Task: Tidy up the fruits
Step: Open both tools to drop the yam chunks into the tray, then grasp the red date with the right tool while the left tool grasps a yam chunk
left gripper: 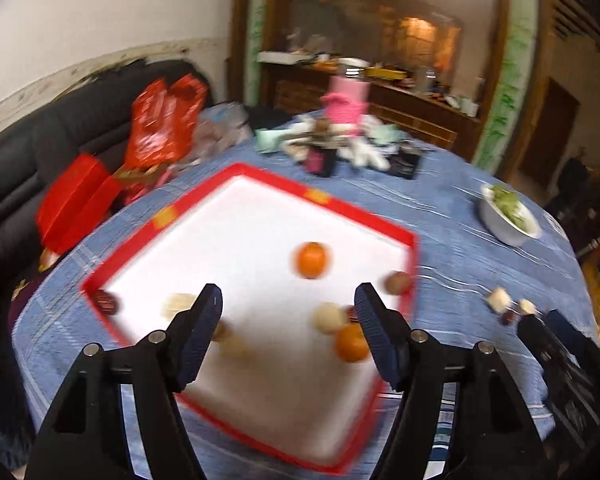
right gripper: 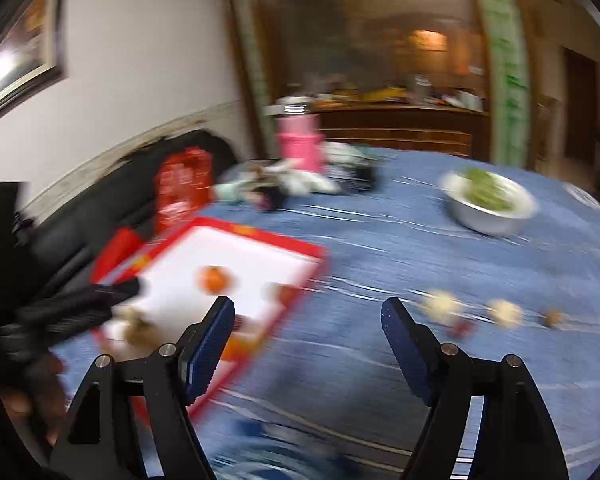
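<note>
Hovering above the red-rimmed tray [left gripper: 410, 272], the left gripper [left gripper: 288, 300] gapes wide, empty. Oranges [left gripper: 311, 260] (round, no long axis) sit inside; pale fruits [right gripper: 440, 305] line up across the blue cloth [right gripper: 380, 232]. The right gripper [right gripper: 308, 312] likewise spreads wide.

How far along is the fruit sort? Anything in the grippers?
Partly done. Several pieces already sit in the red-rimmed tray, including an orange mid-tray and a second orange near its edge. Nothing is in hand: the left hand-held gripper and right hand-held gripper are both open and empty. Left: a few small pale pieces and dark ones on the blue tablecloth. Blur hides what kinds.
</note>
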### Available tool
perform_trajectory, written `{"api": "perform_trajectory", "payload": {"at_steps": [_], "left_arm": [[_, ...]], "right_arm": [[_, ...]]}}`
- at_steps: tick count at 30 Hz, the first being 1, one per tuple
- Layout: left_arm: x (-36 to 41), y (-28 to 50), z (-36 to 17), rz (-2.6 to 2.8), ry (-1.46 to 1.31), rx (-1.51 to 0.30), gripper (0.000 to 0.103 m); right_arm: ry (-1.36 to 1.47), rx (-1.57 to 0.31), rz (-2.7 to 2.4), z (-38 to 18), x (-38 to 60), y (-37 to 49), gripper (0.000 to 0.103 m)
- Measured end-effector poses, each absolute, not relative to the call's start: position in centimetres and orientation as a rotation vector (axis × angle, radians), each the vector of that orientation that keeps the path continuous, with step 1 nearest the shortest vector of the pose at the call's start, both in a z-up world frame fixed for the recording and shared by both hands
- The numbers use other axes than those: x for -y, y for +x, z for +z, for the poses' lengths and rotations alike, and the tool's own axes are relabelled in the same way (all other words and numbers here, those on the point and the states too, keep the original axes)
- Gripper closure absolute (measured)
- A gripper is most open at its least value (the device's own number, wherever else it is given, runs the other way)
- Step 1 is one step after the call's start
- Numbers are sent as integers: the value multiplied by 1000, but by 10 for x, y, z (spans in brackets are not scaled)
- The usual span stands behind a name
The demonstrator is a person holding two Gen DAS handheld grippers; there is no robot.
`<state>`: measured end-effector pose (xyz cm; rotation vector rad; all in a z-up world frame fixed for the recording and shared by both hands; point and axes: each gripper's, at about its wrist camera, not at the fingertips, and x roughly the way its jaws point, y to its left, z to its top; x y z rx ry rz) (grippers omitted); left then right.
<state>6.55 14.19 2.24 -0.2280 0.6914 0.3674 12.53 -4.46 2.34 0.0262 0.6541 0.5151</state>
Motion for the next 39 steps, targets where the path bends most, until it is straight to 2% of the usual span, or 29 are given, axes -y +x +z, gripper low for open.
{"api": "perform_trajectory", "payload": {"at_steps": [5, 11, 13, 15, 17, 19, 22, 23, 24, 32, 39], "left_arm": [[-95, 81, 12, 228, -154, -731, 35], [-74, 87, 0, 161, -125, -765, 35], [-75, 91, -3, 152, -137, -777, 35], [-77, 94, -6, 154, -146, -784, 35], [-80, 97, -8, 155, -154, -785, 35], [-82, 98, -9, 156, -166, -788, 35], [-82, 104, -12, 154, -176, -799, 35], [-81, 106, -13, 154, -176, -804, 35], [-79, 109, -13, 150, -176, -809, 35], [-37, 132, -7, 88, -77, -797, 35], [16, 182, -19, 22, 20, -819, 35]], "right_arm": [[84, -758, 358, -6, 107, 163, 26], [43, -791, 347, -20, 116, 189, 26], [24, -806, 353, -25, 111, 195, 31], [-5, -846, 351, -34, 101, 206, 43], [-17, -872, 332, -41, 97, 215, 50], [0, -902, 321, -47, 98, 221, 51], [-1, -898, 318, -47, 97, 225, 57], [-10, -910, 327, -48, 94, 227, 62], [-16, -917, 329, -48, 93, 227, 76], [25, -905, 321, -40, 120, 212, 75], [110, -833, 319, -25, 172, 187, 75]]}}
